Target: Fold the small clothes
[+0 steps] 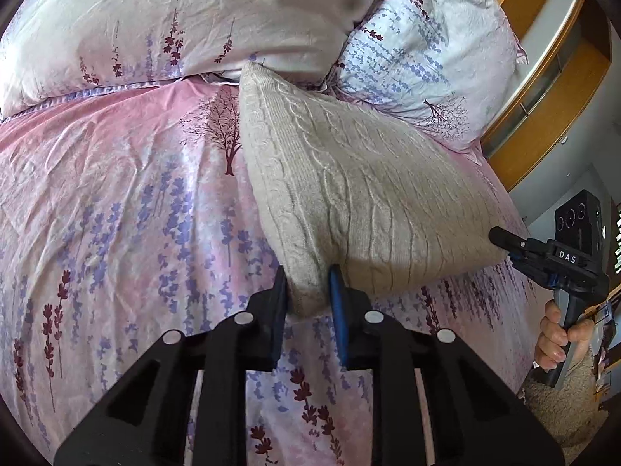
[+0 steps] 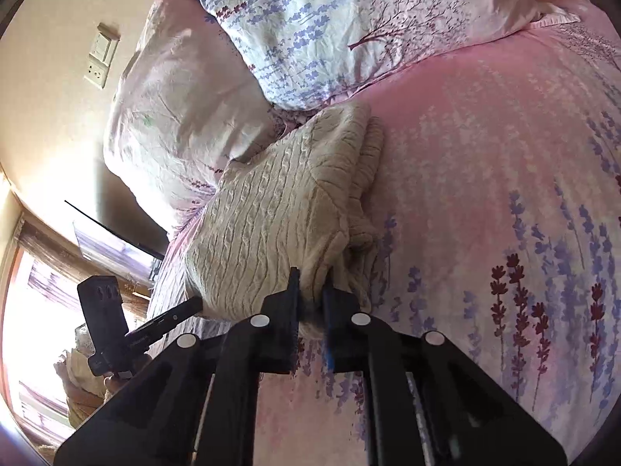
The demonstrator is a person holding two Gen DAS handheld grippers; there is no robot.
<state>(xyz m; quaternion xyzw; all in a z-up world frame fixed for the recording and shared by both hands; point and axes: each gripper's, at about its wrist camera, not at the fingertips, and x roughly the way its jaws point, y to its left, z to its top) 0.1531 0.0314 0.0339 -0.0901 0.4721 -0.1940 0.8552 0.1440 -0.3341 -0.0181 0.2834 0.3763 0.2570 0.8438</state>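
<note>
On the pink floral bedspread (image 1: 116, 202), just below the pillows (image 1: 136, 23), lies the task's thing: a cream cable-knit sweater (image 1: 349, 194), part-folded, its near edge lifted off the bed. We hold it at two corners. L gripper (image 1: 308, 291): jaws closed on the near-left corner, knit bunched between black pad and blue pad. R gripper (image 2: 312, 295): jaws likewise clamped on a wad of knit at the opposite near corner; in the left wrist view its tip meets the sweater's right edge (image 1: 500, 239), so both claws are gripping cloth, neither empty.

Step in hand, as we judge it: carrying the near edge over toward the pillows for a fold. To do it well we would keep both corners level w/ each other and the edge taut betw. them, so the fold line runs straight across the cables; move both hands at one pace; lay the edge down flush on the far edge before letting go. The thick knit looks apt to sag mid-span, and a loose flap (image 2: 368, 163) on the sweater's side could drag crooked, so we'd watch that.

Pose: L gripper pitched steeply down at the bed, R gripper shallower, nearer level. The person's hand (image 1: 559, 334) wraps the R handle from below, fingers curled; the hand on the L unit is mostly hidden in the right wrist view.
</note>
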